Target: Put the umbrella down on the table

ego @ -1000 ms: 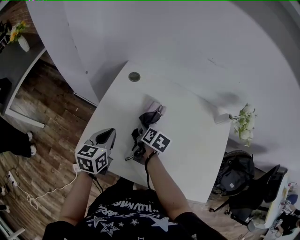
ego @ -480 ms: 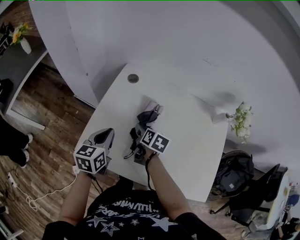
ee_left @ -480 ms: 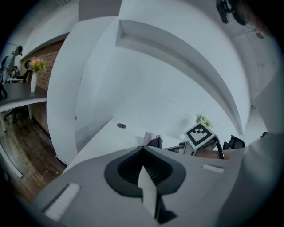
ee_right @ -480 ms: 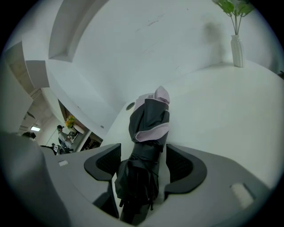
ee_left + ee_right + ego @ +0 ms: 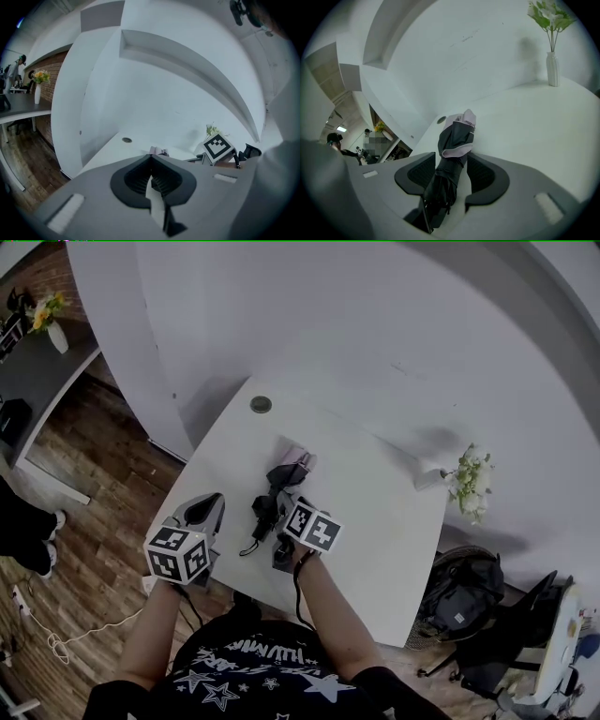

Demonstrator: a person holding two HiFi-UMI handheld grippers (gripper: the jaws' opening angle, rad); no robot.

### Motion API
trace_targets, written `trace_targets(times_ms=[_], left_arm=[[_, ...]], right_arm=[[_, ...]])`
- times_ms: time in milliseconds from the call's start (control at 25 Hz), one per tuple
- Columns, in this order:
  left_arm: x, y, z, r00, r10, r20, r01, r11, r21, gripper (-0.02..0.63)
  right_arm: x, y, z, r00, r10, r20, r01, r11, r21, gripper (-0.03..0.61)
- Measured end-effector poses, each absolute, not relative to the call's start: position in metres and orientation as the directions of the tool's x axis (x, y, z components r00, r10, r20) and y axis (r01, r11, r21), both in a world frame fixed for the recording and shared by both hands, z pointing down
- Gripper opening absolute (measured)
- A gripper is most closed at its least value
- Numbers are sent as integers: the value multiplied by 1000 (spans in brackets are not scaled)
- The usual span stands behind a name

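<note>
— Where's the umbrella [image 5: 457,133]?
— Lying on the tabletop [image 5: 525,126]; its near end sits loose between the right gripper's [image 5: 452,159] parted jaws, which have just been closing; the left gripper's [image 5: 151,157] jaws meet, empty.

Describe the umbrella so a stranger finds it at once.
Find the white table by the curved wall. A folded umbrella lies near its middle. Unlike the white vase and round cap, it is long and dark with a pink tip.
</note>
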State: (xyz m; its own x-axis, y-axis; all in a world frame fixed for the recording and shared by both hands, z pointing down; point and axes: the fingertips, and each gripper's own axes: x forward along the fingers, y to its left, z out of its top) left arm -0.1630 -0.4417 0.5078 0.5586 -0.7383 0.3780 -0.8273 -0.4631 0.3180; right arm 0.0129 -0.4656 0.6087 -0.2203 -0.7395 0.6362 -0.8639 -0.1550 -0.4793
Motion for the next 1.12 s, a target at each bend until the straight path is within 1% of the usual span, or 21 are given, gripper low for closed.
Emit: trace_targets(times_ms=[240,400,480,640,760,1120], left_arm=[[-162,-431,495,525,-773,356,-848,-438,300,3],[-159,-412,487,502,-793,346,-860,-418,291,3],[-156,-401,484,492,-800,343,-866,-410,286,3],[-150,-379,480,474,-816,332,-875,-393,283,3],[-145,-361,478,461,-825,327,-881,-381,280,3],[-126,-308,477,425,-849,315,-896,-344,281,3]], right_arm=[[20,-463,576,-228,-799,556,-899,-47,-435,132],[19,-456,543,-265,-836,482,-921,71,-382,68],[17,-450,529,-288,-846,449,-925,123,-361,14],[11,-430,508,-347,-852,391,-920,229,-317,14],[12,-412,498,-372,-853,366,-918,278,-285,13],[39,-358,489,-395,-853,342,-911,316,-265,14]])
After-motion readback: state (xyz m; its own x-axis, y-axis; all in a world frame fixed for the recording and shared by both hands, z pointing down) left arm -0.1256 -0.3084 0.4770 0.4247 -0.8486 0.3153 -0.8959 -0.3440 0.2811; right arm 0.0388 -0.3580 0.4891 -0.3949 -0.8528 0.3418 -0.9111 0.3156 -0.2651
